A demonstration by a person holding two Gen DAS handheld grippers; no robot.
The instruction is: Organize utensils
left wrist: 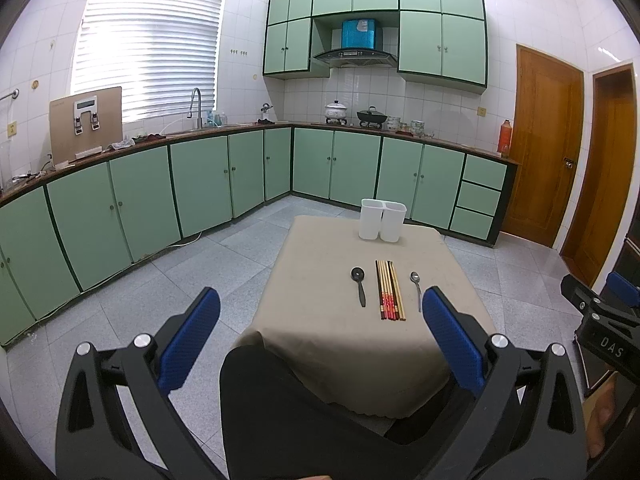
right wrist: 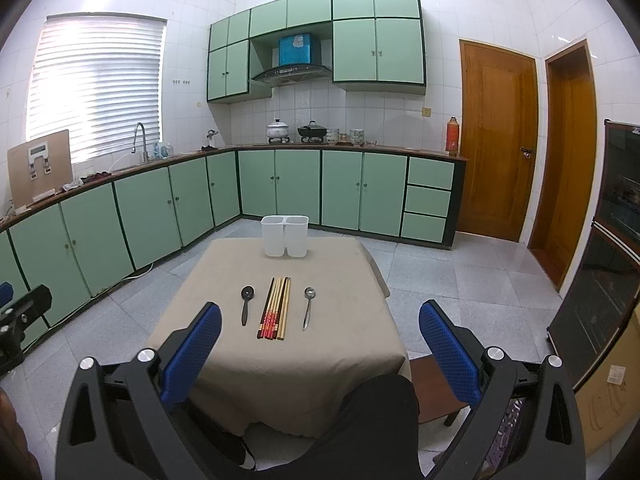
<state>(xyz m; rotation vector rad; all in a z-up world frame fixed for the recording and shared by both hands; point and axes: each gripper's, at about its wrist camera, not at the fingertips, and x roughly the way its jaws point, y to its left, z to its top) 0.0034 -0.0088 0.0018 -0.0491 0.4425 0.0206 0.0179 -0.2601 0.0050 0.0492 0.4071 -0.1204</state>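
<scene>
White twin-compartment holder stands behind chopsticks, both compartments' contents unseen.

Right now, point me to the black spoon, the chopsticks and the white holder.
black spoon (right wrist: 247,292), right wrist view, on its bowl.
chopsticks (right wrist: 275,307), right wrist view, middle of the bundle.
white holder (right wrist: 274,240), right wrist view, front wall of its left compartment.

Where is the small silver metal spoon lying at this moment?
In the right wrist view, the silver metal spoon lies on the beige tablecloth, just right of the bundle of wooden chopsticks, nearer than the white two-compartment holder.
</scene>
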